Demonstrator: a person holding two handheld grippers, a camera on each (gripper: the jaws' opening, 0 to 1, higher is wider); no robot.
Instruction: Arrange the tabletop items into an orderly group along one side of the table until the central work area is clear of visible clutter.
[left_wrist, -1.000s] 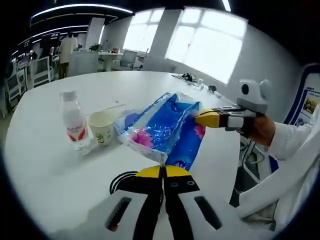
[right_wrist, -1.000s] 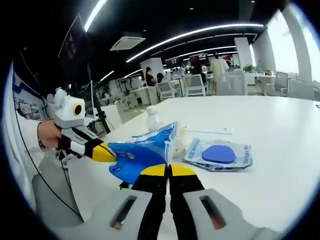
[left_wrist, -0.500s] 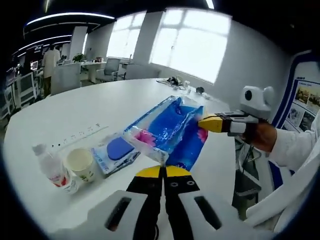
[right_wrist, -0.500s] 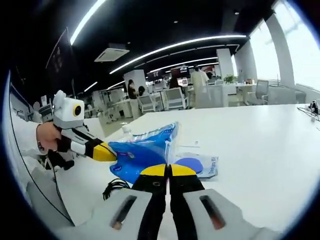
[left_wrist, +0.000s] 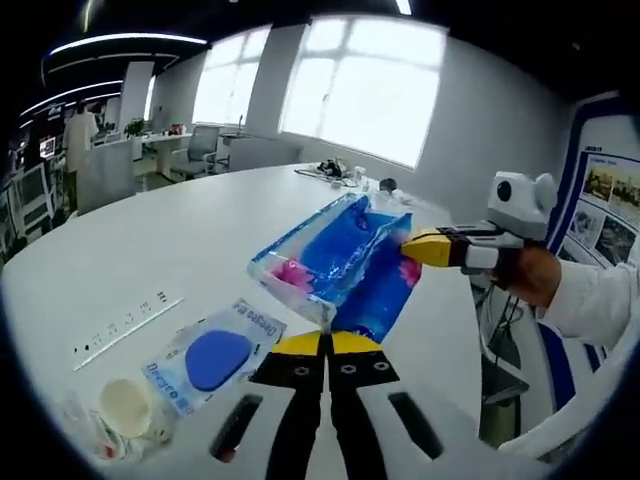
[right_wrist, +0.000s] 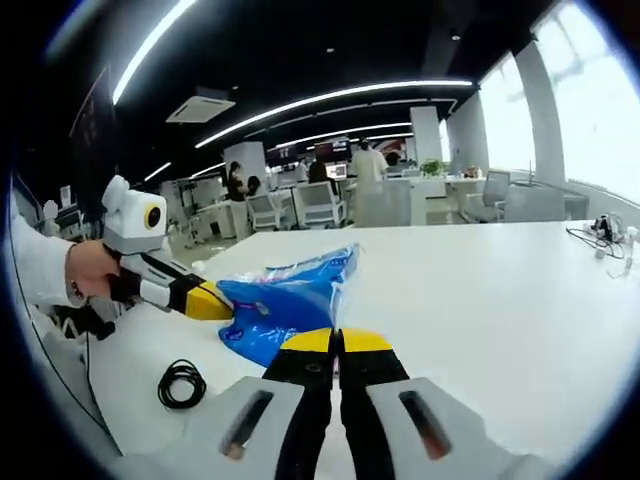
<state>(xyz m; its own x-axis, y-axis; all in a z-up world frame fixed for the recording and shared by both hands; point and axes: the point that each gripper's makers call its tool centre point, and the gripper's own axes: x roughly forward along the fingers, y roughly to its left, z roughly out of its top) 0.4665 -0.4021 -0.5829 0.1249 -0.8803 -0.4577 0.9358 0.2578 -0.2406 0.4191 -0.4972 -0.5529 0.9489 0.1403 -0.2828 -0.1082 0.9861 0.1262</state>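
Observation:
A blue plastic package (left_wrist: 335, 260) hangs above the white table (left_wrist: 160, 250), held at both ends. My left gripper (left_wrist: 325, 336) is shut on its near corner in the left gripper view. My right gripper (left_wrist: 412, 246) comes in from the right, shut on the far end. In the right gripper view, my right gripper (right_wrist: 337, 336) pinches the package (right_wrist: 285, 298), and the left gripper (right_wrist: 224, 304) grips it from the left. A flat packet with a blue pad (left_wrist: 214, 356), a paper cup (left_wrist: 126, 408) and a blurred bottle (left_wrist: 82, 438) lie lower left.
A white power strip (left_wrist: 124, 325) lies on the table left of the packet. A black cable coil (right_wrist: 182, 383) rests near the table edge. Small items (left_wrist: 345, 172) sit at the far edge by the windows. Desks, chairs and people stand in the background.
Both views have swung round with the package still held between the two grippers. The cup and bottle have slid to the left view's lower left; the flat packet has left the right view.

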